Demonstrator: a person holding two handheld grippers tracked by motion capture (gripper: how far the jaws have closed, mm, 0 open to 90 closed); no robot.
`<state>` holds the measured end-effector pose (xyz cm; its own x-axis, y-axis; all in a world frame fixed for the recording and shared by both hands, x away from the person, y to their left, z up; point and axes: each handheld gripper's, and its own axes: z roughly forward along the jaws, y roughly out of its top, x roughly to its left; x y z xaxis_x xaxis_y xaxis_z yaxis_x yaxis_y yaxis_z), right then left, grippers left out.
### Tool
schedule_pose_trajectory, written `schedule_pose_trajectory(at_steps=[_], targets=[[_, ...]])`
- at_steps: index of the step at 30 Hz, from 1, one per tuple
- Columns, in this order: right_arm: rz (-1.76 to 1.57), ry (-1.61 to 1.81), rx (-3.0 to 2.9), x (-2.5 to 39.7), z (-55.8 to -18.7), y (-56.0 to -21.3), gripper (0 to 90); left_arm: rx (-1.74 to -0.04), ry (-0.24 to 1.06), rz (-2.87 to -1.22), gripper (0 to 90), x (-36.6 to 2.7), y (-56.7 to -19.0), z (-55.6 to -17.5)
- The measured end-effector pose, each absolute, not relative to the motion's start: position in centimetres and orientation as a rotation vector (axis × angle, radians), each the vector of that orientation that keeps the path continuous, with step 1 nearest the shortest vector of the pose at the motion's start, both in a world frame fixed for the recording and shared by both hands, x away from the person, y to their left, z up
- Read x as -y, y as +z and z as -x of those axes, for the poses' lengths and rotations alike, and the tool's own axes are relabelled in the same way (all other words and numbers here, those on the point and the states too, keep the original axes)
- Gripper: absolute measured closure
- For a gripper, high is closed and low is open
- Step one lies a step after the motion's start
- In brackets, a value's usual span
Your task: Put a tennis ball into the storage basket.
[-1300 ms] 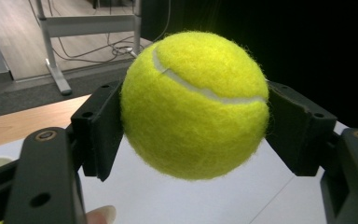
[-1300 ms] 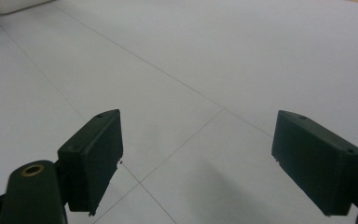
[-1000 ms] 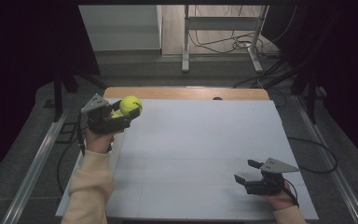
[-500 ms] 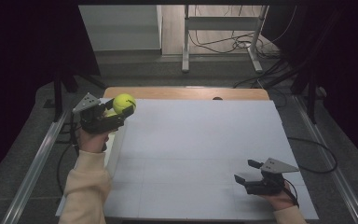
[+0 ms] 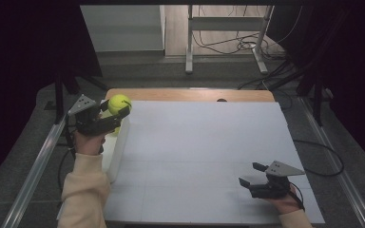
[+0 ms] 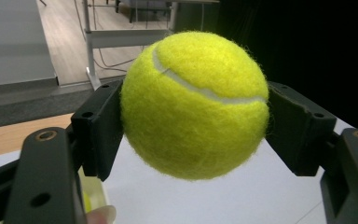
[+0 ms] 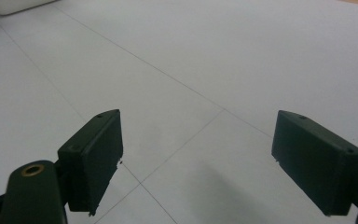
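Note:
A yellow-green tennis ball (image 5: 119, 103) (image 6: 196, 102) is clamped between the jaws of my left gripper (image 5: 115, 111) (image 6: 196, 133), held in the air above a white box (image 5: 115, 145) at the table's far left edge. A second yellow-green ball (image 5: 115, 129) lies inside that box, just under the held one. My right gripper (image 5: 251, 175) (image 7: 198, 163) rests open near the front right of the white table (image 5: 204, 152), with only bare table surface between its jaws.
A strip of wooden tabletop (image 5: 185, 94) shows along the far edge with a small dark hole (image 5: 221, 100). Beyond it stand a metal stand (image 5: 225, 35) and loose cables (image 5: 237, 45) on the floor. Metal rails (image 5: 35, 164) run along both sides.
My left gripper has carried the tennis ball leftward, from above the table's far left corner to above the white box. The right gripper has stayed where it was.

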<state>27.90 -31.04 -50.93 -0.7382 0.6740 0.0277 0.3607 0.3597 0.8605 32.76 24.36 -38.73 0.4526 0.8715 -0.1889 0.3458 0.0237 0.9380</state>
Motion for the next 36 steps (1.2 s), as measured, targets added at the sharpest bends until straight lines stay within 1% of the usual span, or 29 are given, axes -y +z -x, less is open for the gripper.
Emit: schedule_pose_trajectory(at_steps=[21,36], targets=[[-0.912,1.318,-2.303,31.0,-28.0,-51.0,16.7,-1.209,0.606,-1.555,26.3,-27.1,-39.9,-32.0],[-0.904,1.310,-2.311,30.8,-28.0,-51.0,16.7,-1.292,0.571,-1.650,26.3,-27.6,-42.0,-31.6]])
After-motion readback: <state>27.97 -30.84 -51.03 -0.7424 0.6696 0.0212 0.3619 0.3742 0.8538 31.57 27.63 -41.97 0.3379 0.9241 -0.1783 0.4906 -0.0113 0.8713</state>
